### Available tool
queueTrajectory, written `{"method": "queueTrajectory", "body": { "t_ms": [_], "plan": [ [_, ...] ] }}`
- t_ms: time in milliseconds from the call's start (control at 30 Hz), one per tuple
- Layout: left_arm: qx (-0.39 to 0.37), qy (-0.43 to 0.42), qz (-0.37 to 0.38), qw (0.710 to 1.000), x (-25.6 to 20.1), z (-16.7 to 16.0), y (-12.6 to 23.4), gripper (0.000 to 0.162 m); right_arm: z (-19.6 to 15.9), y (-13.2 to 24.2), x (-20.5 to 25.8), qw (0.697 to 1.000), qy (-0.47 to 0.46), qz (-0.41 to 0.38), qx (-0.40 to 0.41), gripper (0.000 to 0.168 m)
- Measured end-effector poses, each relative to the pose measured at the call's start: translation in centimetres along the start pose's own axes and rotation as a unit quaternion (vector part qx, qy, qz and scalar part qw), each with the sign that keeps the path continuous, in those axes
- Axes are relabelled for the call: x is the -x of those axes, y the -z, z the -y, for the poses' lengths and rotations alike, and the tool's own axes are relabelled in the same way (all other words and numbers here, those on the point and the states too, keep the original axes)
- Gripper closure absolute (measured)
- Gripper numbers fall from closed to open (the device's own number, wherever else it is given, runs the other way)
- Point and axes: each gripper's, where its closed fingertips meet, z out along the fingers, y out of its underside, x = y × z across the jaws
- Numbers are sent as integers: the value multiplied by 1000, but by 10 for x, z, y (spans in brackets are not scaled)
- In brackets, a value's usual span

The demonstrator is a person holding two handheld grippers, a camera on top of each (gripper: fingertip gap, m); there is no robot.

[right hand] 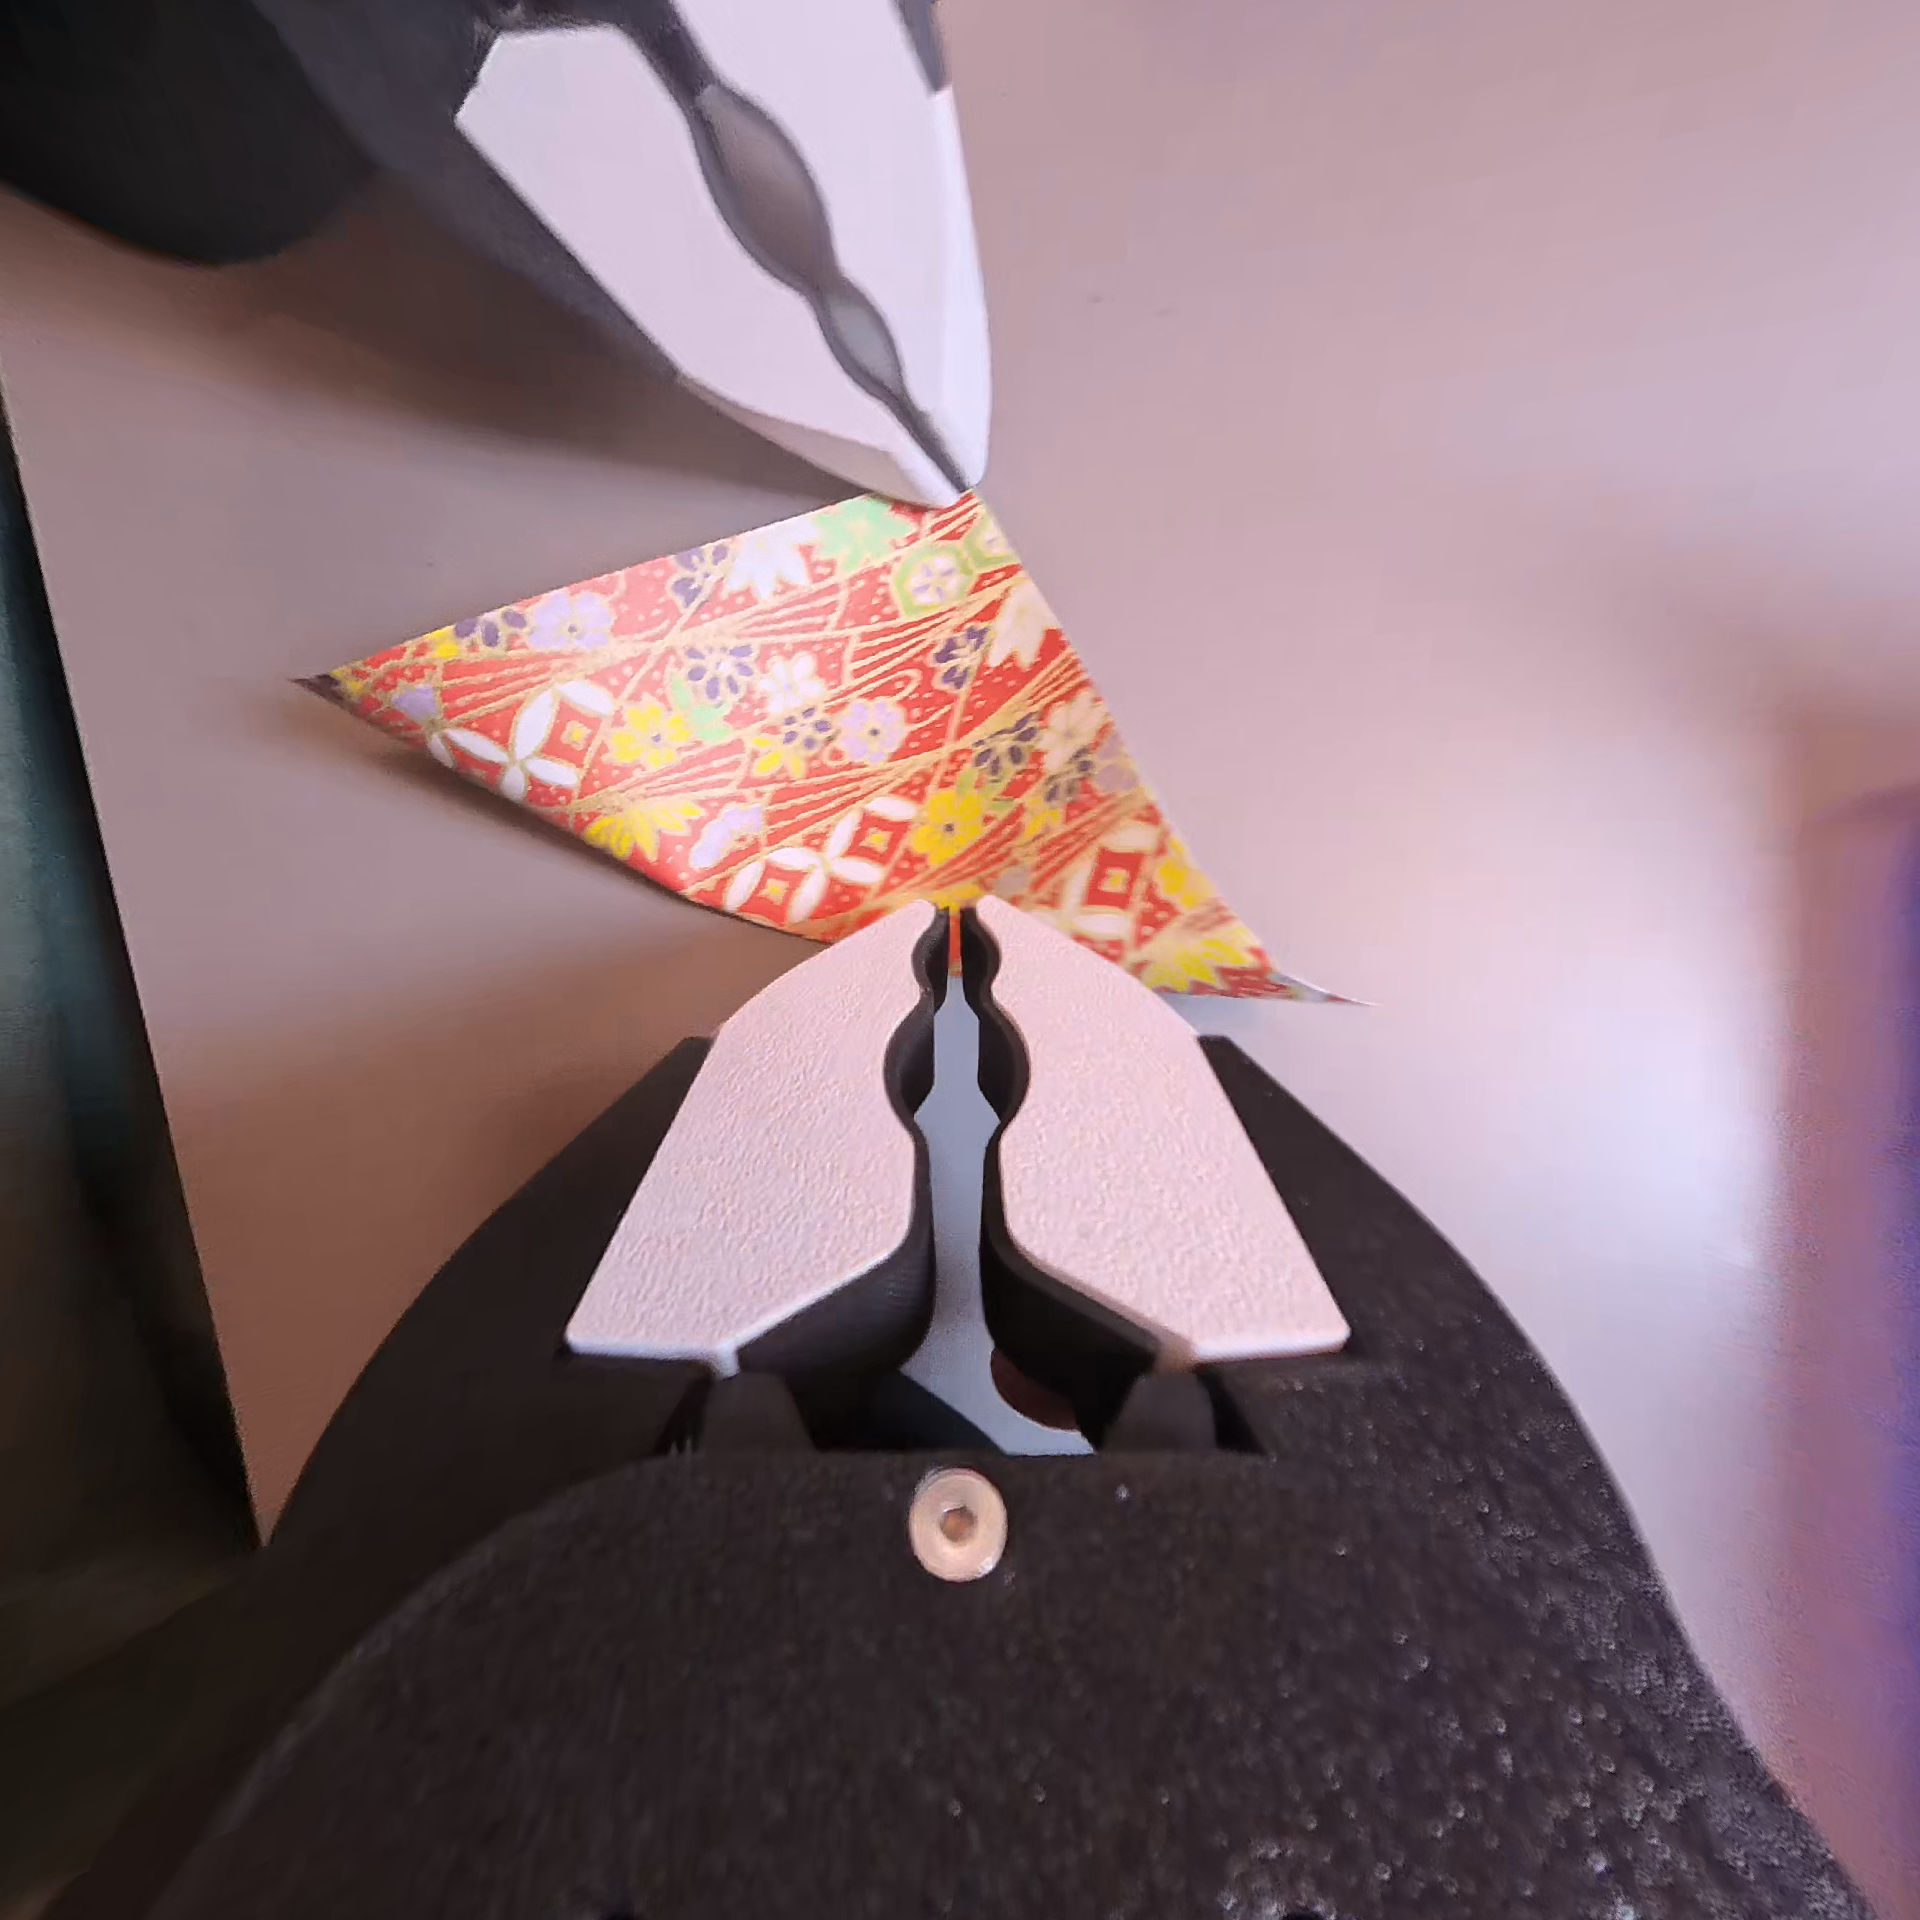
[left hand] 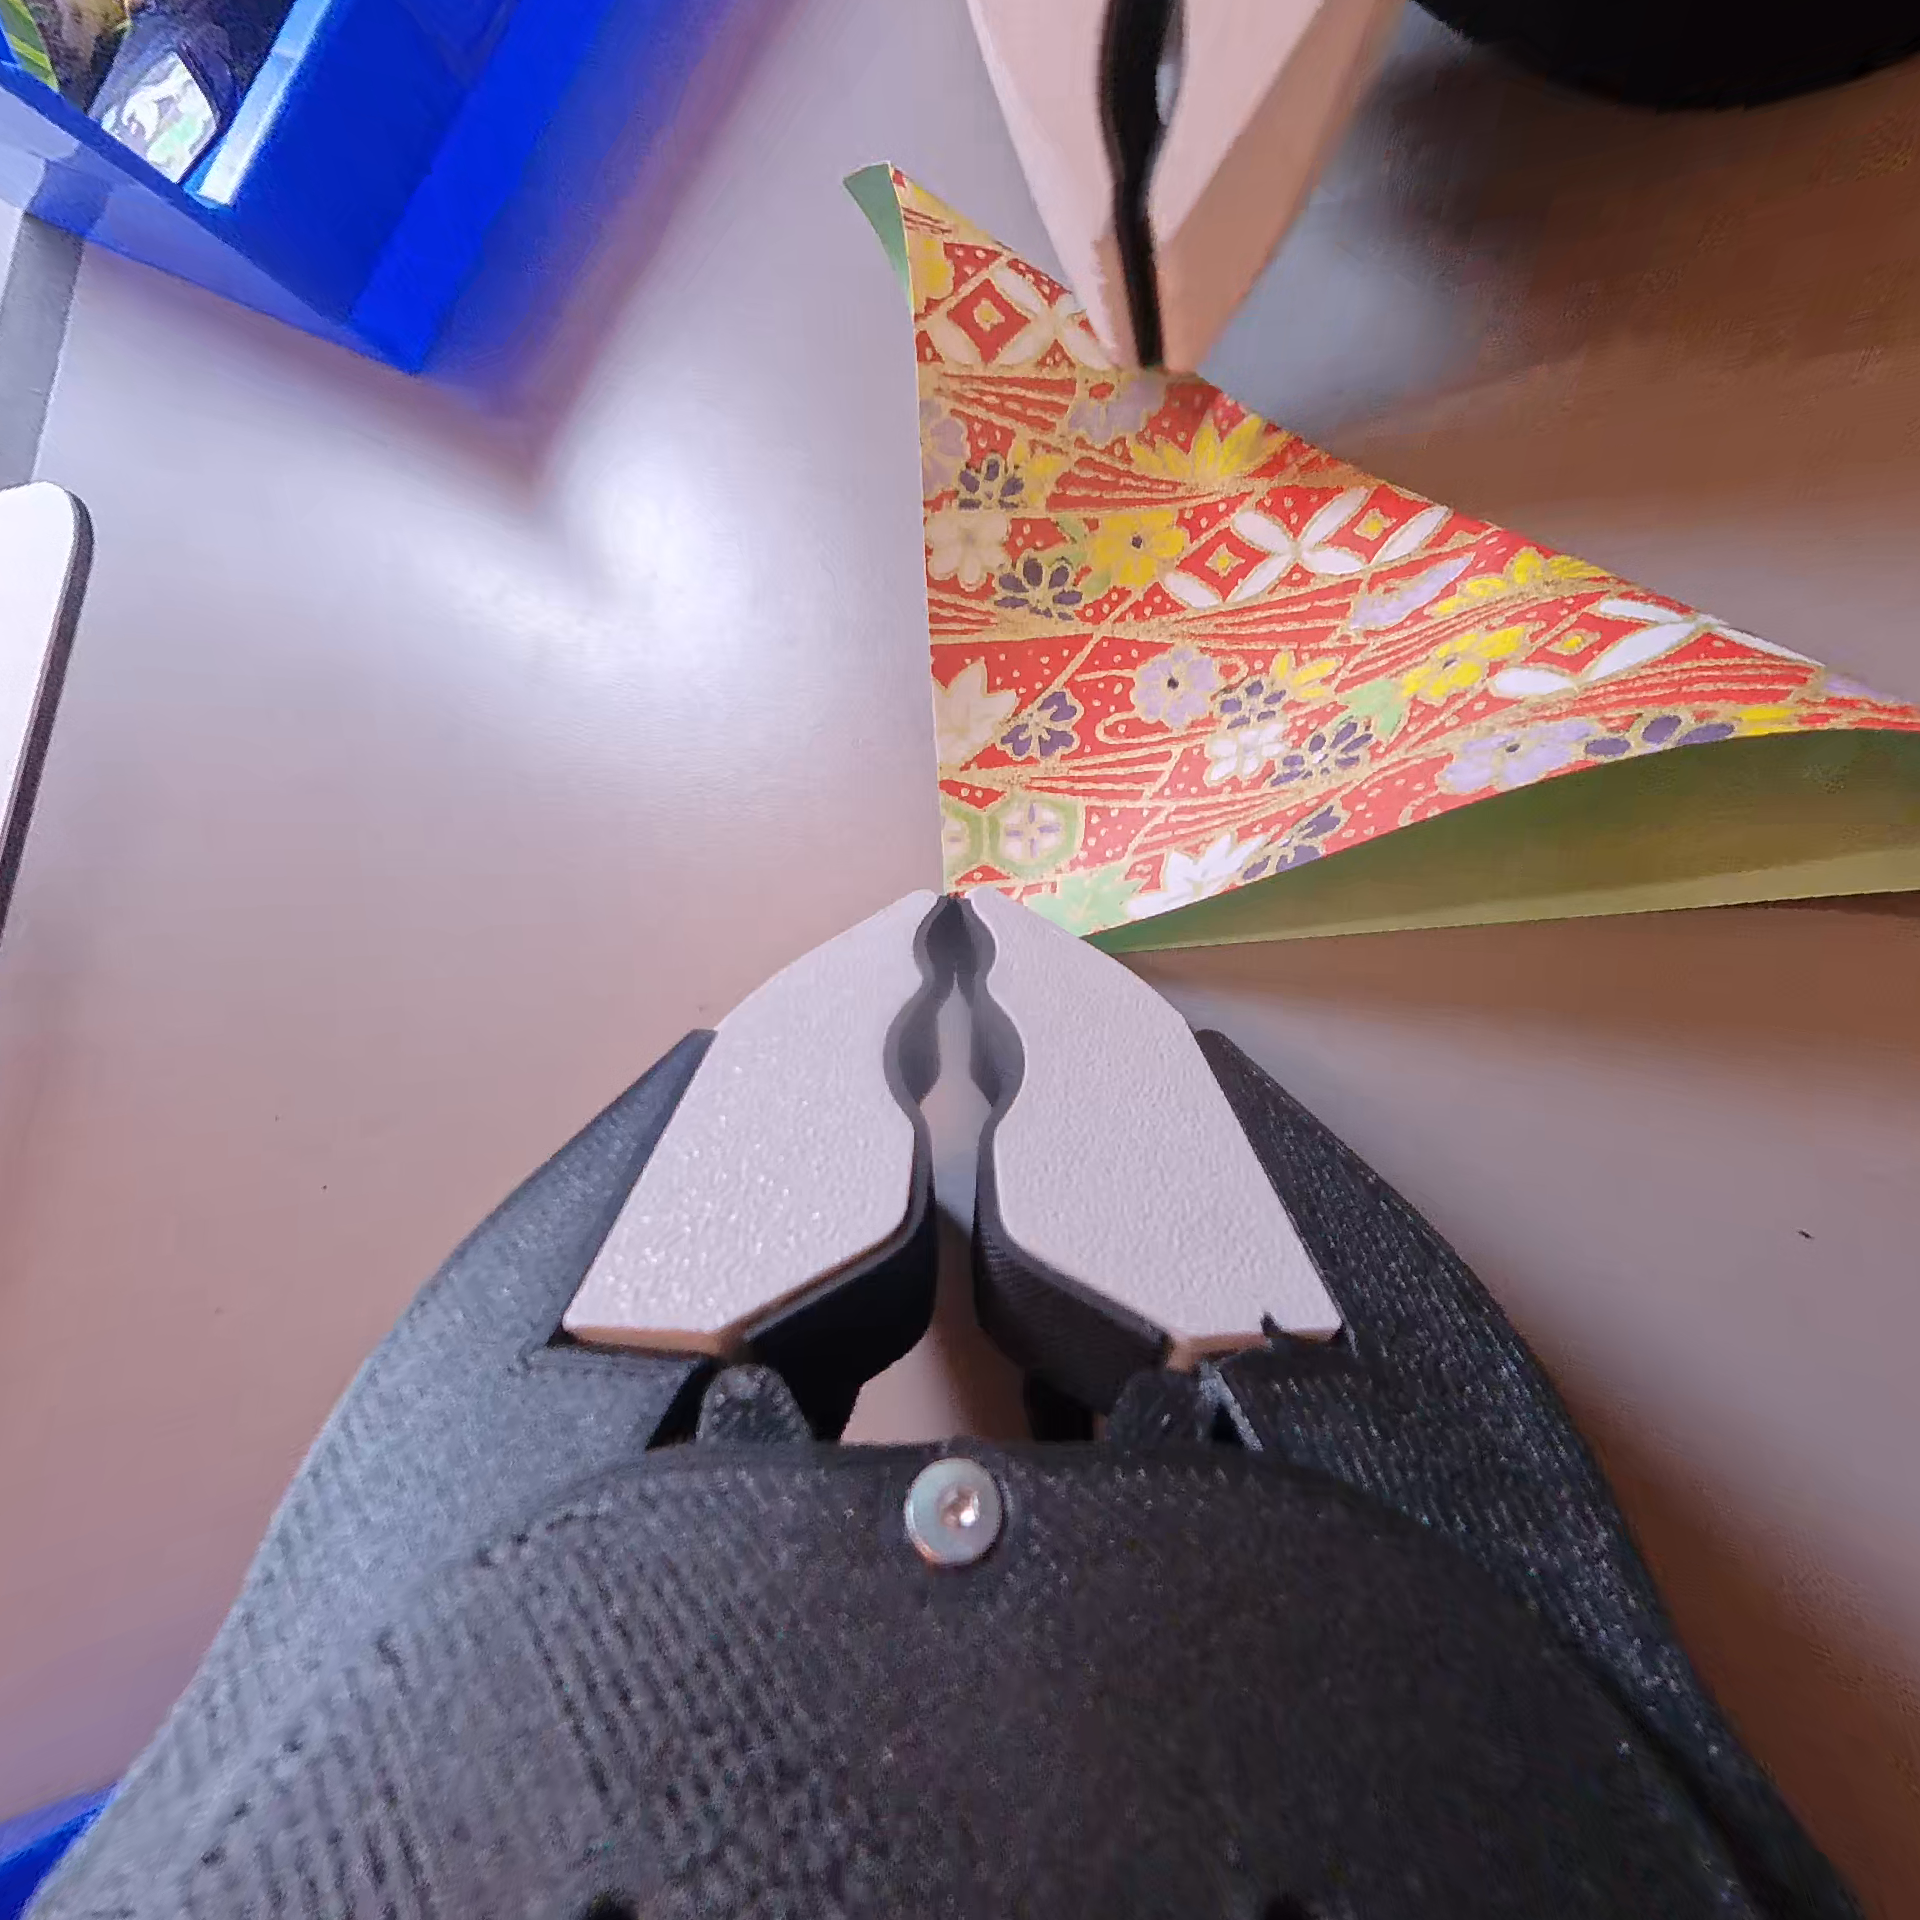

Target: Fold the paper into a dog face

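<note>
The paper [left hand: 1195, 644], red with a floral print on one side and green on the other, is folded into a triangle and held above the grey tabletop [left hand: 468, 727] between the two tools. The left tongs [left hand: 954, 909] are closed on one corner of it; the very tip of that corner is hidden between the grey fingers [left hand: 790, 1122]. In the left wrist view the right tongs [left hand: 1143, 358] come down from the top edge, closed and pinching the paper along its upper edge, with their body cut off by the frame. The layers gape at the lower right, showing the green inside, and the far right corner runs out of the picture.

In the right wrist view the right tongs [right hand: 954, 920] are shut on the near edge of the paper [right hand: 790, 748]. The left tongs [right hand: 951, 483] grip the far corner. The near right corner curls free.

A blue bin [left hand: 343, 177] stands at the upper left, its contents too blurred to make out. A pale flat object [left hand: 36, 644] is cut off at the left edge.
</note>
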Motion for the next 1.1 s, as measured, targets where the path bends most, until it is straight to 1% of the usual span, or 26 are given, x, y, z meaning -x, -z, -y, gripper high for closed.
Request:
{"method": "queueTrajectory", "body": {
  "t_ms": [67, 167, 267, 333, 467, 533, 633, 800, 900, 1100],
  "plan": [
    [0, 0, 0, 1000, 0, 0, 0, 162, 1, 4, -15, 1000, 2, -27, -3, 167],
    [-1, 1, -3, 1000, 0, 0, 0, 162, -9, 3, -34, 998, 2, -56, 24, 166],
    [-3, 4, -7, 1000, 0, 0, 0, 162, -15, -4, -36, 998, 3, -55, 36, 166],
    [-4, 5, -9, 1000, 0, 0, 0, 162, -13, -2, -36, 998, 3, -54, 33, 167],
    [-6, 8, -12, 1000, 0, 0, 0, 162, 3, 10, -26, 999, 19, -30, 7, 166],
    [-7, 9, -14, 1000, 0, 0, 0, 162, 9, 11, -27, 999, 35, -32, -3, 164],
    [-8, 10, -16, 1000, 0, 0, -1, 162, 7, 4, -39, 998, 46, -46, 6, 161],
    [-10, 12, -19, 1000, 0, 0, -1, 162, -4, -10, -46, 998, 43, -39, 20, 161],
    [-12, 15, -22, 1000, 1, 0, -1, 162, -4, -11, -43, 999, 37, -28, 16, 167],
    [-13, 30, -35, 999, 0, -4, 3, 162, -4, -11, -43, 999, 19, -26, -7, 168]
  ]
}}
